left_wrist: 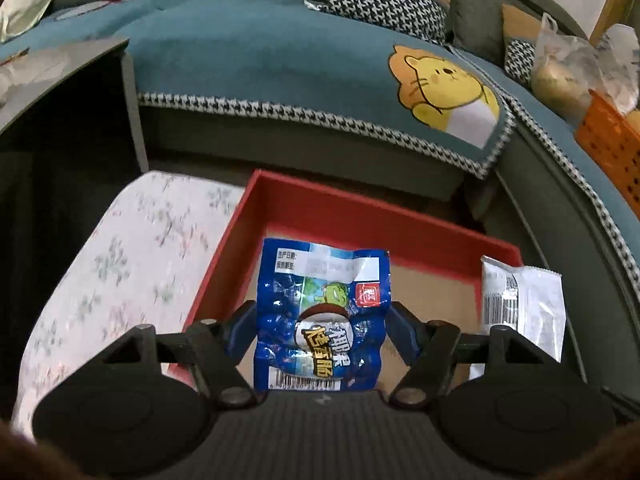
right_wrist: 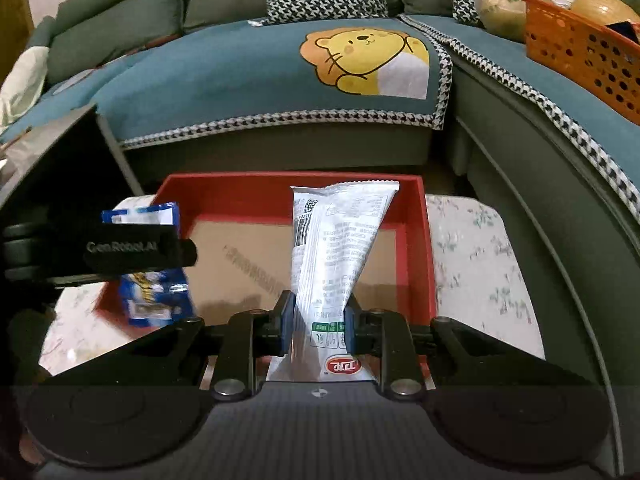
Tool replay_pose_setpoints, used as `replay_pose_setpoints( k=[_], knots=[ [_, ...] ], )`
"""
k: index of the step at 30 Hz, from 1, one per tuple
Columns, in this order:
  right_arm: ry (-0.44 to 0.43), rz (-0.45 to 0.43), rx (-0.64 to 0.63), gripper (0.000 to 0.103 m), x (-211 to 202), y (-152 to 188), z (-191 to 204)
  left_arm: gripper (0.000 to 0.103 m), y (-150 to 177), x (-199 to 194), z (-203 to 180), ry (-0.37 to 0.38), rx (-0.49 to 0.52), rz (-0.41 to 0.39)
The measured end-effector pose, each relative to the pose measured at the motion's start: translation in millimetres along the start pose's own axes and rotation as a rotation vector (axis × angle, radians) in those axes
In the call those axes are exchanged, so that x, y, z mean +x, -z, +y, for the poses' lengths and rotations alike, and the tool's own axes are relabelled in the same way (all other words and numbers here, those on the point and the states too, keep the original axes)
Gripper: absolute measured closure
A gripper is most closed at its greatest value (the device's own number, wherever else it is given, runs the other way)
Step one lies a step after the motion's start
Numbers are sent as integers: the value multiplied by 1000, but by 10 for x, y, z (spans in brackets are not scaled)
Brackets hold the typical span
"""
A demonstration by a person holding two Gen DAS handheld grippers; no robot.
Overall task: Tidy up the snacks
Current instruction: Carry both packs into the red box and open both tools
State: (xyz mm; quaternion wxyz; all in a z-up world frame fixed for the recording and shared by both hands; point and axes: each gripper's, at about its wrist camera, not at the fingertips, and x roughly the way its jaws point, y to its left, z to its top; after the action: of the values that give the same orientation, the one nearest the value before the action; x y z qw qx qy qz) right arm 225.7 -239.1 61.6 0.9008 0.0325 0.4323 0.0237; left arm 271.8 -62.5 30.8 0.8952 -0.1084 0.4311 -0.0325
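Observation:
My left gripper (left_wrist: 320, 330) is shut on a blue snack packet (left_wrist: 324, 304) and holds it above the red box (left_wrist: 360, 208), whose brown floor is bare. My right gripper (right_wrist: 318, 320) is shut on a white snack packet (right_wrist: 336, 248) and holds it upright over the same red box (right_wrist: 248, 188). The white packet also shows at the right of the left wrist view (left_wrist: 524, 304). The blue packet (right_wrist: 156, 288) and the left gripper's black body show at the left of the right wrist view.
The box rests on a floral-covered surface (left_wrist: 120, 264) in front of a teal sofa with a lion cushion cover (right_wrist: 360, 64). An orange basket (right_wrist: 580, 60) with bagged items sits on the sofa at right. A dark grey side table (left_wrist: 60, 72) stands at left.

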Motion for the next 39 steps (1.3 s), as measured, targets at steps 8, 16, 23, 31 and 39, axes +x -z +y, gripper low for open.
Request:
replay_pose_setpoints(
  k=[8,16,23,31,39],
  knots=[
    [-10,26,-17,72,448,-111,38,31,-52,545,49,-45,-10,61],
    [5,110,-17,66,833,-12,48,30,-6,706,10,-91,29,78],
    [-14,68,-27,34,783,-20,54,25,-35,674,2,-84,20,72],
    [-21,10,-23,34,527,-154,24,18,-103,343,-43,-81,35,3],
    [0,-28,-51,33,211,-194,37,17,-34,-29,-42,-65,46,-21]
  ],
)
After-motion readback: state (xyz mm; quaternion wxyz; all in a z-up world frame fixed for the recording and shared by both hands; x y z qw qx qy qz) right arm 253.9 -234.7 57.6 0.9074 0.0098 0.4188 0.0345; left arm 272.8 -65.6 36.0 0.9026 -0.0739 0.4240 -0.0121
